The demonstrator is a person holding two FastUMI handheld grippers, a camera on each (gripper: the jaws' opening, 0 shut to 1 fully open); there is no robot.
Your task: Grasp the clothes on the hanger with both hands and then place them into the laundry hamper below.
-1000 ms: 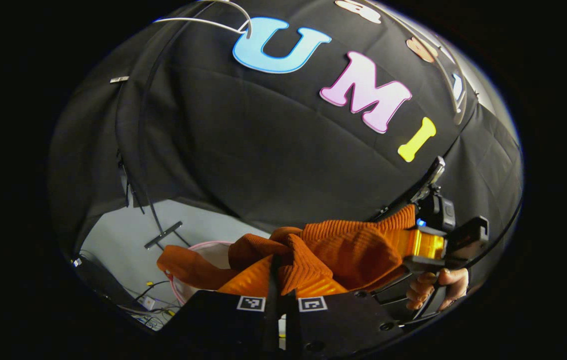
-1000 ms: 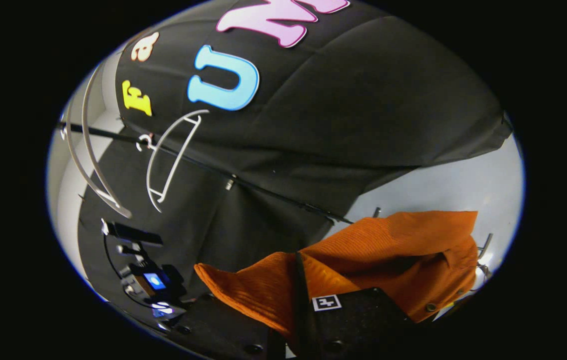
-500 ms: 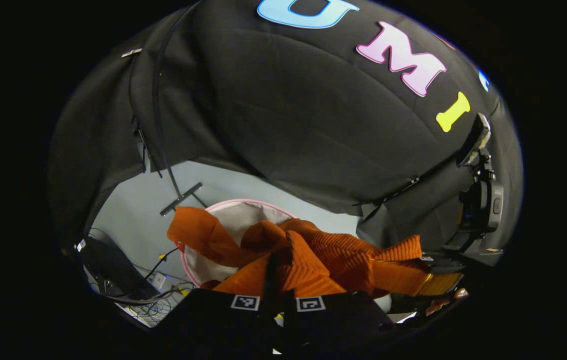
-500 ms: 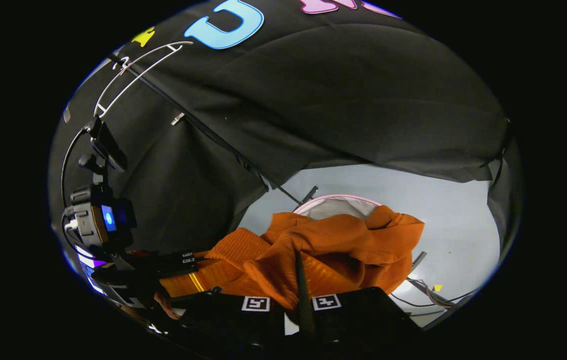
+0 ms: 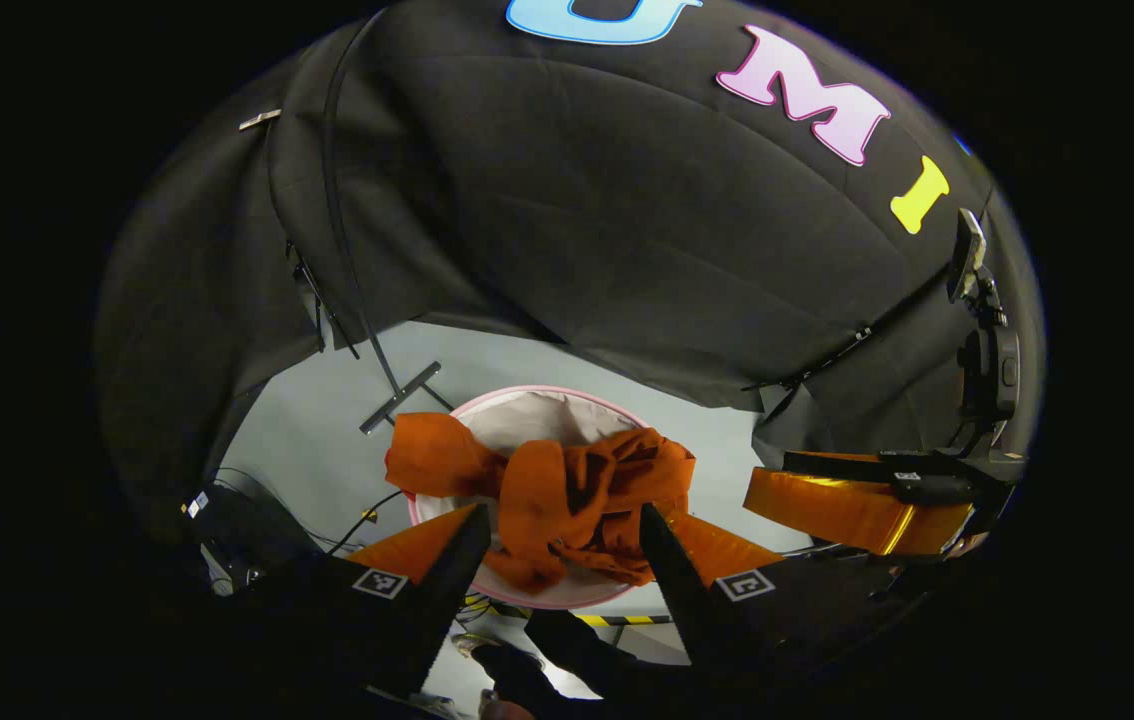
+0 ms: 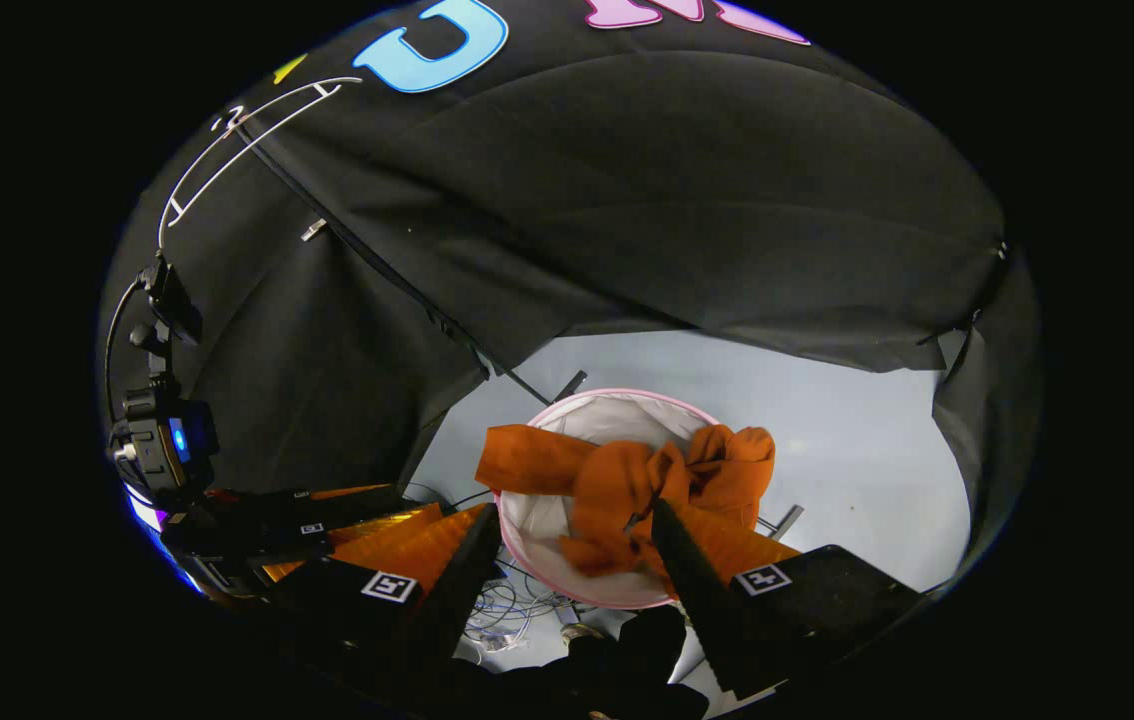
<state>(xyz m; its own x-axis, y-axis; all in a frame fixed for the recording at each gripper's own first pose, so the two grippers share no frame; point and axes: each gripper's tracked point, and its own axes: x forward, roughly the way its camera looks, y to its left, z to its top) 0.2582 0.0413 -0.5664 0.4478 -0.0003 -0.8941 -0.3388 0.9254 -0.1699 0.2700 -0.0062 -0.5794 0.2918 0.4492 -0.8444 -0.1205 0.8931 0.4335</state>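
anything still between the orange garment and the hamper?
Nothing visible. The orange garment already lies bunched in the hamper, part draped over its rim. Left gripper and right gripper are above it, jaws spread and holding nothing.

Each gripper is carrying dark housing blocks behind its fingers, with a square black-and-white marker sitting on each. In the right gripper view, the left gripper is wearing a boxy camera module glowing with a small blue light, and a thin black cable is looping above that module.
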